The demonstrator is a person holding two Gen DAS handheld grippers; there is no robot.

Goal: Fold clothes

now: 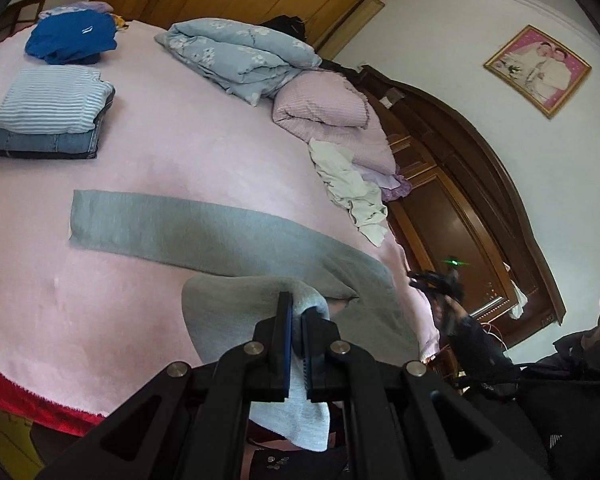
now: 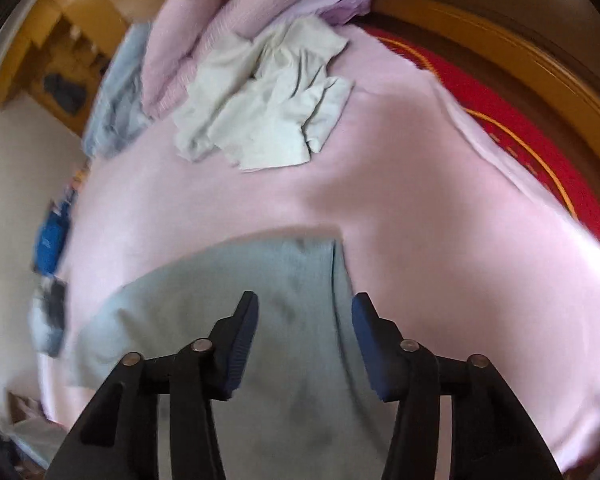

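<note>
- The left claw (image 1: 296, 312) is clenched on a bunched fold of the grey garment (image 1: 172, 228), with fabric pinched between its pads and hanging down below them.
- The rest of the grey garment lies on the pink bed cover (image 1: 204, 132); one long strip is spread flat across the bed, away from the claw.
- The right claw (image 2: 305, 304) is released, its blue-padded jaws standing apart above the grey garment (image 2: 260, 280) with nothing between them; its view is blurred.
- A crumpled white garment (image 1: 352, 188) lies near the bed's edge, against a pink pillow (image 1: 324, 108).
- A folded stack, a striped top (image 1: 56, 100) on jeans (image 1: 40, 144), sits well apart from the grey garment.
- A blue garment (image 1: 72, 36) and a rolled pale-blue quilt (image 1: 240, 52) lie farther back.
- In the left wrist view, the person's dark sleeve (image 1: 480, 356) shows beside the bed.
</note>
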